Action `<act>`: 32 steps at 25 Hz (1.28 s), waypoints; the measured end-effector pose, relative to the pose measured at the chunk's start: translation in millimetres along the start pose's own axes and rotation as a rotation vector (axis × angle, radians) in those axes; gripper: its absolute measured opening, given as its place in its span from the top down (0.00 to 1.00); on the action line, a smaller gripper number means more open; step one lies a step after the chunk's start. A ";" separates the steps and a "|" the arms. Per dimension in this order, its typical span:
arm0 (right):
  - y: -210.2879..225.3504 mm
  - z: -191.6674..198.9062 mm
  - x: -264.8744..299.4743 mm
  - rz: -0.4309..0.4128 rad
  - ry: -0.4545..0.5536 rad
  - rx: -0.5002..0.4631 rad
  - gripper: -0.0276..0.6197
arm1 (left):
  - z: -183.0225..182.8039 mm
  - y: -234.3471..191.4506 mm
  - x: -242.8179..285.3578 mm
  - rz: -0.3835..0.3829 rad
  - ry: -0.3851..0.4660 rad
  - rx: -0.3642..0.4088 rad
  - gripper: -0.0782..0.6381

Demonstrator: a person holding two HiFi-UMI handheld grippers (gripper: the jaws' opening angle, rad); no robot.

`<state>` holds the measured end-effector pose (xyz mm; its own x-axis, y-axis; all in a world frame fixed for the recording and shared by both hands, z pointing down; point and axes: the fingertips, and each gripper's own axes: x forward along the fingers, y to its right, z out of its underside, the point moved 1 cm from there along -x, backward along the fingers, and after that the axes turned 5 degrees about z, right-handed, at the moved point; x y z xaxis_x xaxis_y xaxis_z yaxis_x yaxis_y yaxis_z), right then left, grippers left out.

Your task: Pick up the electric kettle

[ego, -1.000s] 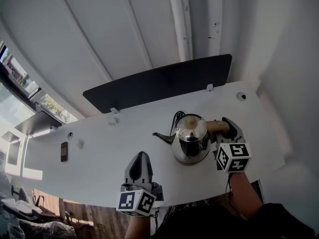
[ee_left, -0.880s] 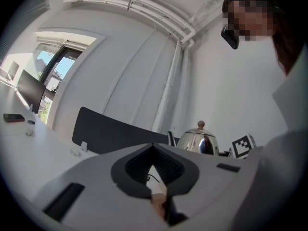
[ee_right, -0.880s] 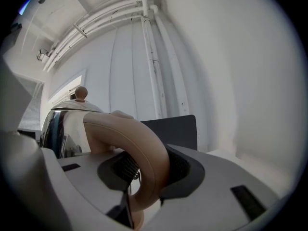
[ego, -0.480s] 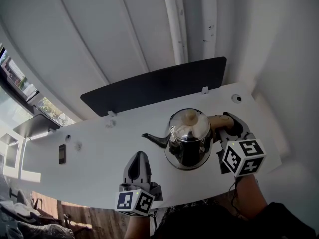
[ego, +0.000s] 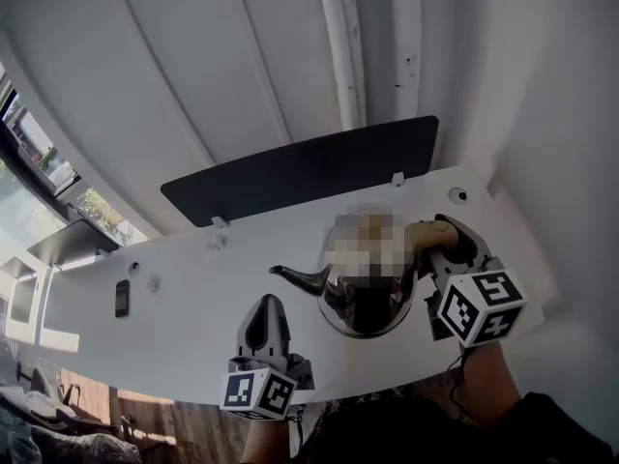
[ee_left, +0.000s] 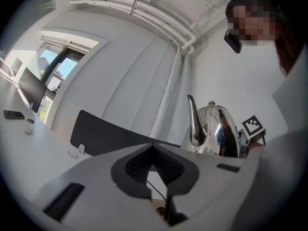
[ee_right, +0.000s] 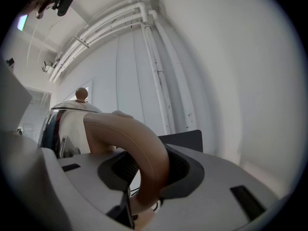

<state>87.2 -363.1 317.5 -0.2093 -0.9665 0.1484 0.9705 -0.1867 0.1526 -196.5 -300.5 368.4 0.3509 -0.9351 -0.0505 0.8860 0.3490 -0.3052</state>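
Your right gripper (ego: 442, 249) has its jaws clamped around the tan handle (ee_right: 139, 148) of the shiny kettle (ego: 369, 307). The kettle is right of centre in the head view, over the white table (ego: 184, 307), with its spout pointing left. Your left gripper (ego: 268, 303), at lower centre, is closed and empty.
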 end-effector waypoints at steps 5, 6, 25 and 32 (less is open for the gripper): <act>-0.3 -3.1 -0.5 -0.005 0.007 -0.008 0.75 | -2.0 -0.6 0.3 -0.007 0.005 0.001 0.89; -0.5 -3.2 -0.5 -0.007 0.007 -0.005 0.75 | -1.7 -1.2 0.3 -0.008 0.005 0.003 0.89; -2.4 -14.3 -34.3 -0.013 0.015 0.010 0.75 | -10.4 12.1 -16.8 0.004 0.020 0.022 0.89; 0.0 -14.5 -43.6 -0.024 0.018 -0.001 0.75 | -9.1 24.3 -22.9 -0.007 0.024 0.029 0.89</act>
<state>98.1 -323.5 296.9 -0.2308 -0.9647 0.1266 0.9652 -0.2105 0.1550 -185.8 -271.2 353.5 0.3374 -0.9386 -0.0716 0.8971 0.3436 -0.2777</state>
